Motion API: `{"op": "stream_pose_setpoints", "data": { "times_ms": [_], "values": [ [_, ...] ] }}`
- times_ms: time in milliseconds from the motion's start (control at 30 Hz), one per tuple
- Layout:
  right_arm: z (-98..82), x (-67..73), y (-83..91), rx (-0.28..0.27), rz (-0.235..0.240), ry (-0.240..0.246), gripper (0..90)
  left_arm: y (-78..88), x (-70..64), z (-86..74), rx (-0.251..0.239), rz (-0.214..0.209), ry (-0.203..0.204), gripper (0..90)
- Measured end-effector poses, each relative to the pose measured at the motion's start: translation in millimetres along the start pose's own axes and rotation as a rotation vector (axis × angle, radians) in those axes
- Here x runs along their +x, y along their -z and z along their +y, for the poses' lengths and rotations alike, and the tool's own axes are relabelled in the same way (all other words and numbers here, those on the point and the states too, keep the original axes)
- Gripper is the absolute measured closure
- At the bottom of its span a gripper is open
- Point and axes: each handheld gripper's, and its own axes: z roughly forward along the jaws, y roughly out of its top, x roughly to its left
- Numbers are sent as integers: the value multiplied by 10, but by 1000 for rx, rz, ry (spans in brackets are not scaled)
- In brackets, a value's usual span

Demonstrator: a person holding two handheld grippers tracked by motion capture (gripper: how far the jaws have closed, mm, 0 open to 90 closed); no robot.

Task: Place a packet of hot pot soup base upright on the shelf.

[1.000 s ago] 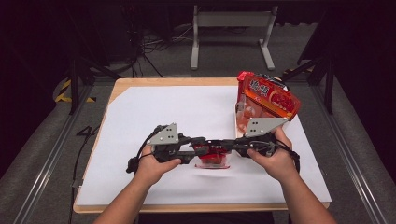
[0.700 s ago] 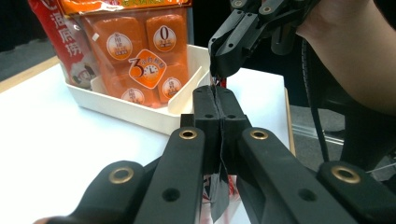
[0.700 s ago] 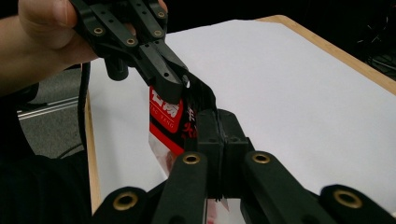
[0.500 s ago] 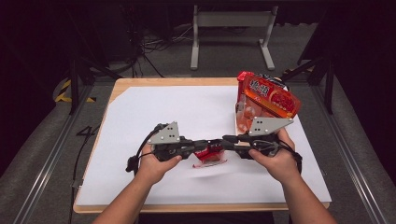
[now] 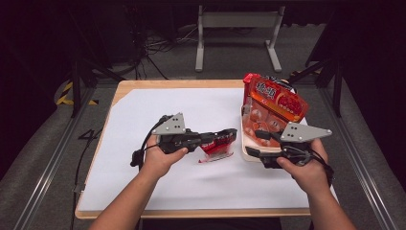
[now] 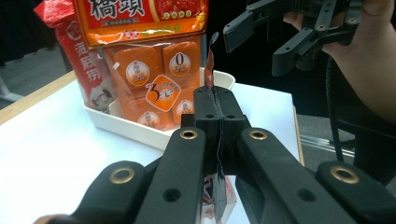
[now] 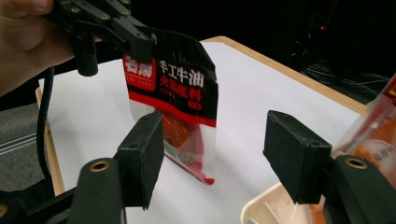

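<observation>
Left tongs (image 5: 232, 133): held in the left hand (image 5: 160, 155) over the middle of the tabletop (image 5: 143, 191), jaws pressed together on the top edge of a sachet (image 5: 216, 146). The sachet, black and red with a clear lower part, was suspended from them with its lower edge just above the white surface; in the left gripper view its thin edge (image 6: 210, 56) was seen pinched between the pads.

Right tongs (image 5: 257, 142): held in the right hand (image 5: 306, 167) near the right edge of the tabletop, jaws apart, having just been opening, nothing pressed between them. In the right gripper view the sachet (image 7: 180, 107) was seen beyond the spread pads, clear of both.

White tray (image 5: 251, 155): set at the right edge, toward the far corner; an orange-red snack pack (image 5: 273, 108) was stood upright in it.
</observation>
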Motion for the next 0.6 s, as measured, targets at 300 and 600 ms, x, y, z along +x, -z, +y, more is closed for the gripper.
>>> {"op": "stream_pose_setpoints", "data": {
  "times_ms": [300, 600],
  "values": [
    [-138, -119, 241, 0, -47, -26, 375, -105, 74, 172, 42, -6, -28, 897],
    [-150, -206, 466, -43, -86, -49, 372, -215, 208, 287, 62, -38, -25, 897]
  ]
}}
